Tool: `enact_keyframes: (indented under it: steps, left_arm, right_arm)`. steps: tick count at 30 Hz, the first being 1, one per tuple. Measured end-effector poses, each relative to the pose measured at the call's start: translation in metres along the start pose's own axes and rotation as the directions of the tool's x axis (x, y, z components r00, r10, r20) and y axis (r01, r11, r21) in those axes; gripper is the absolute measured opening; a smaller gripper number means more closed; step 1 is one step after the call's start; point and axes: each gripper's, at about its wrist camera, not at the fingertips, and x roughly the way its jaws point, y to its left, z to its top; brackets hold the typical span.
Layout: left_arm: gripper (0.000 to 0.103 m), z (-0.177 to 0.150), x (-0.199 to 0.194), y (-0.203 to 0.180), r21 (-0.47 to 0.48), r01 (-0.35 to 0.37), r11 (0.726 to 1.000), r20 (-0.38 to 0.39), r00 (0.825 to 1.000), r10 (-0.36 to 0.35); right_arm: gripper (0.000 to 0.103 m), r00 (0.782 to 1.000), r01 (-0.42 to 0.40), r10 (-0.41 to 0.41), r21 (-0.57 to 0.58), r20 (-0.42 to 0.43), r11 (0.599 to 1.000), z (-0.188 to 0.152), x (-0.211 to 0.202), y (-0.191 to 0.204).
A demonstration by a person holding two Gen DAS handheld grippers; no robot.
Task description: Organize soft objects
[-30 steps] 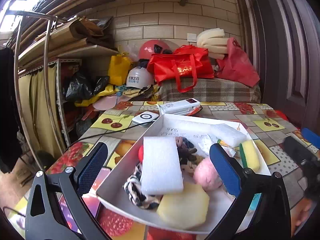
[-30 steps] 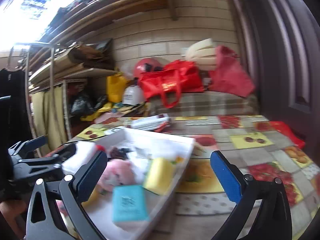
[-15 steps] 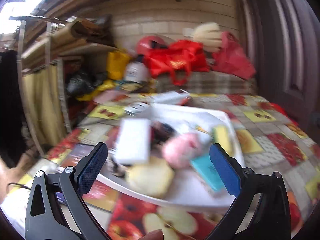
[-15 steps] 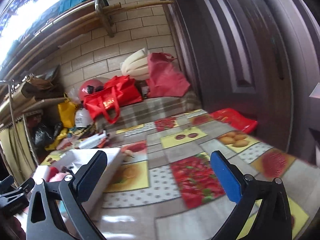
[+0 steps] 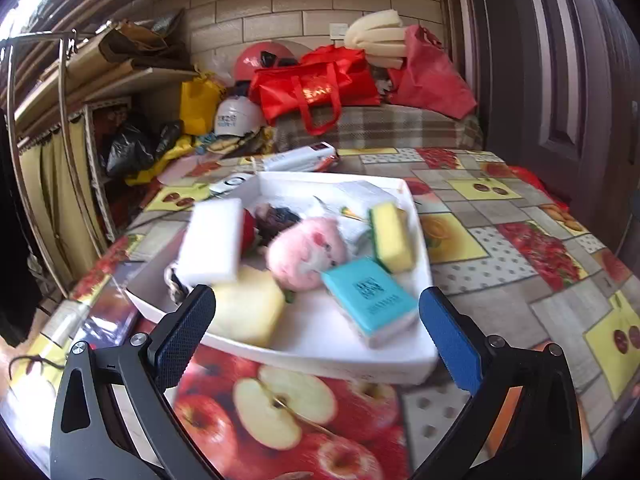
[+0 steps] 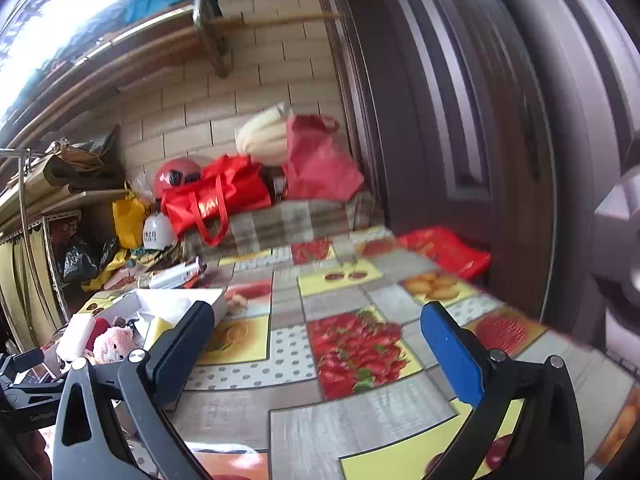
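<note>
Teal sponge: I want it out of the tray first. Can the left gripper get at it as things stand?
Probably yes. The left gripper is open and empty, facing the tray. The teal sponge lies on top near the tray's low front edge, with nothing over it; the pink plush only borders it.

tray (image 5: 416, 248) is plain white, sitting on a tablecloth (image 5: 532, 240) that's a patchwork of fruit prints: red apples, strawberries, cherries on yellow squares, grey dotted patches. In the tray, centre of the left wrist view: white foam block (image 5: 212, 240), pale yellow sponge (image 5: 248, 308), fluffy pink plush (image 5: 306, 252), teal packet (image 5: 368, 296), yellow sponge with a green edge (image 5: 392, 236). Upper middle there's a shiny red bag (image 5: 316, 88) on plaid beige-grey cloth (image 5: 380, 126)
</note>
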Motion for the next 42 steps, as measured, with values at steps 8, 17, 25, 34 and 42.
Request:
enact_keyframes:
  steps: [8, 17, 25, 34, 42]
  left_arm:
    - [0.103, -0.002, -0.01, -0.02, 0.028, 0.009, 1.0, -0.01, 1.0, -0.009]
    - [0.103, -0.003, -0.006, -0.021, 0.022, -0.02, 1.0, -0.046, 0.999, 0.021]
    - [0.103, -0.005, -0.008, -0.026, 0.025, -0.012, 1.0, -0.075, 0.997, 0.014]
    - [0.103, -0.006, -0.01, -0.027, 0.03, -0.037, 0.999, -0.07, 0.997, 0.039]
    - [0.103, -0.005, -0.012, -0.023, 0.01, -0.056, 0.998, -0.063, 0.996, 0.057]
  right_arm:
    - [0.103, 0.999, 0.001, -0.002, -0.048, -0.035, 0.999, -0.003, -0.001, 0.001]
    - [0.103, 0.997, -0.004, 0.0, -0.061, -0.079, 0.998, -0.006, 0.005, 0.005]
    - [0.103, 0.997, 0.012, -0.013, -0.013, -0.076, 1.0, -0.006, 0.004, -0.002]
    - [0.103, 0.998, 0.012, -0.008, 0.054, -0.069, 0.998, -0.006, 0.0, -0.016]
    - [0.103, 0.998, 0.015, -0.01, 0.085, -0.059, 0.996, -0.005, -0.004, -0.022]
